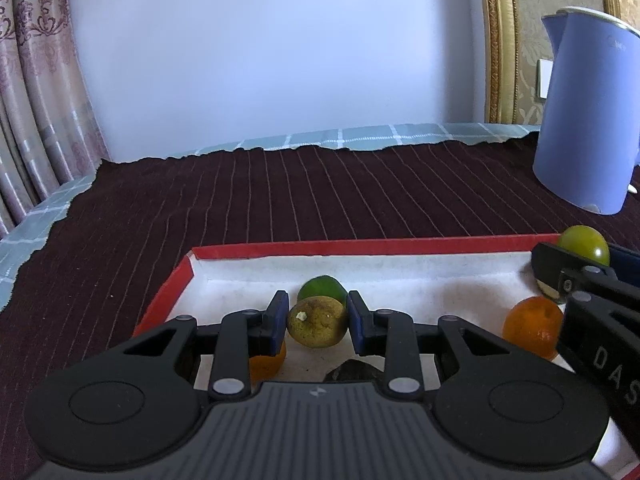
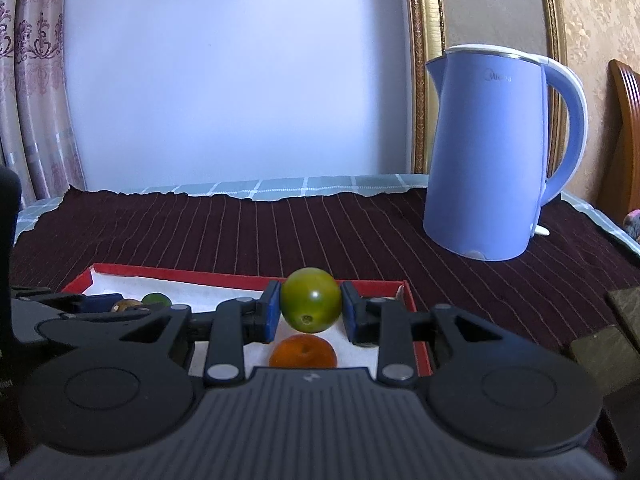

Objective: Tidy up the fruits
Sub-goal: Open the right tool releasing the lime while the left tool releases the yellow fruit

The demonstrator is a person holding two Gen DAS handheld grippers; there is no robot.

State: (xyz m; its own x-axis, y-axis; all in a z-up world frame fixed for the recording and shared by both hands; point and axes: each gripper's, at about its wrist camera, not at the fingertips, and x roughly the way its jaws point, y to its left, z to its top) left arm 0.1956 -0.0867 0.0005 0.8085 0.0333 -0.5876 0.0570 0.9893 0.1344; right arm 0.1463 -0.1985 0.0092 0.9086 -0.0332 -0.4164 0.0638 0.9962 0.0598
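A red-rimmed tray (image 1: 360,246) with a white lining holds several fruits. My left gripper (image 1: 318,322) is shut on a brownish-yellow fruit (image 1: 317,326) just above the tray floor. A green fruit (image 1: 322,288) lies behind it, an orange (image 1: 266,364) under the left finger, another orange (image 1: 532,330) at the right. My right gripper (image 2: 310,312) is shut on a green round fruit (image 2: 310,300) and holds it above an orange (image 2: 303,354) in the tray (image 2: 240,278). It also shows in the left wrist view (image 1: 584,242).
A blue electric kettle (image 2: 488,152) stands on the dark striped cloth (image 2: 320,232) at the back right. A dark object (image 1: 352,372) lies in the tray near the front. A brownish block (image 2: 608,352) sits at the right edge. A curtain (image 1: 28,100) hangs left.
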